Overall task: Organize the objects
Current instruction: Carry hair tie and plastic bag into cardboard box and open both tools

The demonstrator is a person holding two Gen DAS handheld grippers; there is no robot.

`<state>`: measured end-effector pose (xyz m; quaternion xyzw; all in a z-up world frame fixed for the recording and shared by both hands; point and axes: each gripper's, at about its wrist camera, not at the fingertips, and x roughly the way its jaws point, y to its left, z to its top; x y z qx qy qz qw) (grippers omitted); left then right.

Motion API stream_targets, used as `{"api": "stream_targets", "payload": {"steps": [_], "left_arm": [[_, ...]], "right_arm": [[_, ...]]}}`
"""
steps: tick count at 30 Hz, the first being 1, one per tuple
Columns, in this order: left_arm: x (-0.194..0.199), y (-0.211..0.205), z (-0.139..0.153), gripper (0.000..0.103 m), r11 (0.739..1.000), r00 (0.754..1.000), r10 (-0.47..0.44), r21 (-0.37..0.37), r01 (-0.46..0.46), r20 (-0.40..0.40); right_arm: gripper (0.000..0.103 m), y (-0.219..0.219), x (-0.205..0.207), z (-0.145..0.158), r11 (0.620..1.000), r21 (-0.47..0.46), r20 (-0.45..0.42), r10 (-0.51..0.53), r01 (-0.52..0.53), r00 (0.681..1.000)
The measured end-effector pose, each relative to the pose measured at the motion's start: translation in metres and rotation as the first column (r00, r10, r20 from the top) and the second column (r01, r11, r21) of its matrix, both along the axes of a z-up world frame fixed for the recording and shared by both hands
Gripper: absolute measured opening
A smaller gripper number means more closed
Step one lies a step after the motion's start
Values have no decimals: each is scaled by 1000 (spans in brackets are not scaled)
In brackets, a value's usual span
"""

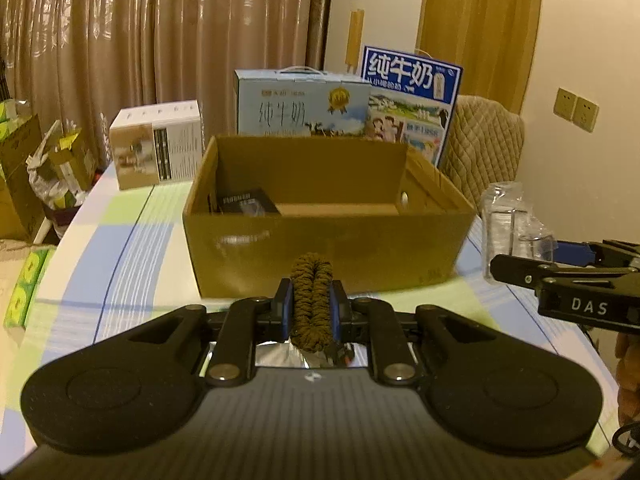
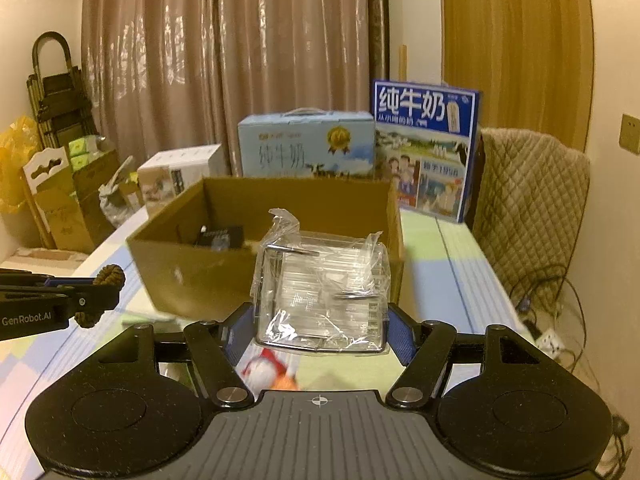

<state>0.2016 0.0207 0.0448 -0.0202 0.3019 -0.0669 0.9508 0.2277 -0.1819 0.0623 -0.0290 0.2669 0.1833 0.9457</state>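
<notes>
My left gripper [image 1: 311, 304] is shut on a brown braided cord bracelet [image 1: 311, 292], held upright just in front of the open cardboard box [image 1: 328, 248]. In the right wrist view the bracelet [image 2: 108, 276] shows at the left, in the left gripper [image 2: 102, 294]. My right gripper [image 2: 318, 328] is shut on a clear plastic box in crinkled wrap [image 2: 324, 292], lifted above the table near the cardboard box [image 2: 192, 276]. That plastic box [image 1: 512, 224] also appears at the right of the left wrist view. A small black box [image 1: 246, 202] lies inside the cardboard box.
Two milk cartons [image 1: 304, 104] [image 1: 412, 96] and a white box [image 1: 156, 144] stand behind the cardboard box on the checked tablecloth [image 1: 120, 256]. A quilted chair [image 2: 532, 200] and cables [image 2: 552, 320] are at the right. A red and white item [image 2: 268, 372] lies blurred under my right gripper.
</notes>
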Motion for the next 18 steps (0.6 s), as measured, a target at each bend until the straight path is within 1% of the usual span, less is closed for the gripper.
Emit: {"api": "stream_targets", "payload": {"steps": [7, 10, 14, 18], "left_arm": [[44, -8, 17, 15, 1000, 999, -20, 18, 20, 29], [62, -11, 20, 15, 999, 999, -26, 22, 25, 45], [85, -8, 23, 15, 1000, 998, -12, 2, 12, 61], [104, 0, 19, 15, 1000, 998, -2, -6, 2, 64]], "right_arm": [[65, 10, 41, 13, 1000, 11, 30, 14, -14, 999], [65, 13, 60, 14, 1000, 19, 20, 11, -11, 1000], [65, 19, 81, 11, 1000, 20, -2, 10, -10, 1000], [65, 26, 97, 5, 1000, 19, -20, 15, -15, 1000]]}}
